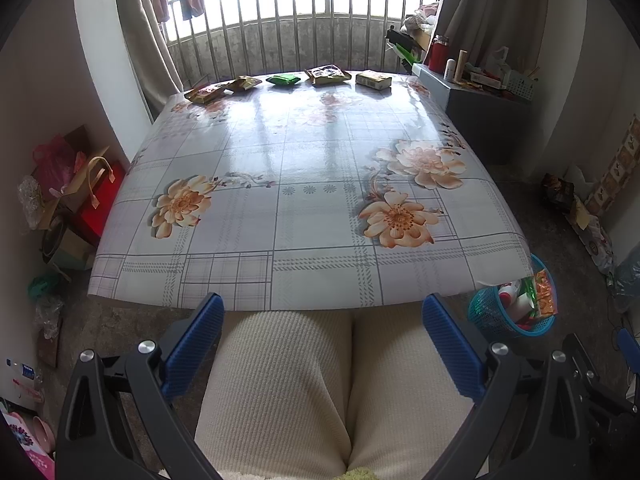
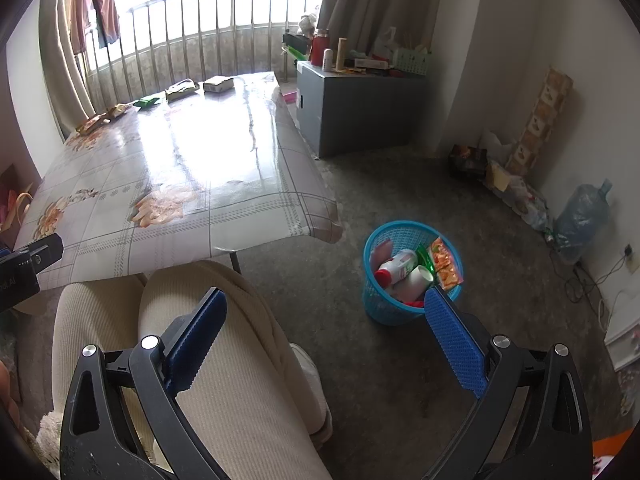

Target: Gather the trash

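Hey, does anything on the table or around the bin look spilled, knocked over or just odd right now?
Nothing looks spilled. The blue basket stands upright on the floor with its trash inside. Five packets, among them a green packet and a small box, lie in a row along the table's far edge, uncollected.

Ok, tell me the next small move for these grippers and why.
Probably reach the left gripper forward across the table toward the green packet. Both it and the right gripper are open and empty over the person's lap, five wrappers and boxes remain along the far edge by the railing, and the blue basket on the floor already holds trash.
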### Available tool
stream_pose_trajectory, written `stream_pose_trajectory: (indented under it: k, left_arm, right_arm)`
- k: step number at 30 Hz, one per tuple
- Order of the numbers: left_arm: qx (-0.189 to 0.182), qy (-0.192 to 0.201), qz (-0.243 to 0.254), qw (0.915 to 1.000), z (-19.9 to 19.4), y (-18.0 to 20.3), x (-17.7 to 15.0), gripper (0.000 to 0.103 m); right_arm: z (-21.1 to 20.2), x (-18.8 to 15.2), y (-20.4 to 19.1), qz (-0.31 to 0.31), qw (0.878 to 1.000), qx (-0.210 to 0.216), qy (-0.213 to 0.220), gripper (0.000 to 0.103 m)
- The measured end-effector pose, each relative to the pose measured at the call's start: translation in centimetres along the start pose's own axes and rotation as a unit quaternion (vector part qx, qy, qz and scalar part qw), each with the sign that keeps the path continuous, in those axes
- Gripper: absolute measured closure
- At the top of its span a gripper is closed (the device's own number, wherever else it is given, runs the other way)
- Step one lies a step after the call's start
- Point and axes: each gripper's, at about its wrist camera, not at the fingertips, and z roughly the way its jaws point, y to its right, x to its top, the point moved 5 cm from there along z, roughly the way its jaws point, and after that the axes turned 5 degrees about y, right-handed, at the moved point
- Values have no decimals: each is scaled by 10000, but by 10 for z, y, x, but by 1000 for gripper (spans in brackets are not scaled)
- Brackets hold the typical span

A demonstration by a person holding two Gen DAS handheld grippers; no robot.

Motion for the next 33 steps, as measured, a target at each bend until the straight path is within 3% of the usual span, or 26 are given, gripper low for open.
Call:
stream_pose_trajectory:
  k: [33]
  left_arm:
    - [-11, -3, -8, 10000, 0, -1, 0, 6]
  right_arm:
    - [1, 3, 3, -9, 10000, 1, 5, 8]
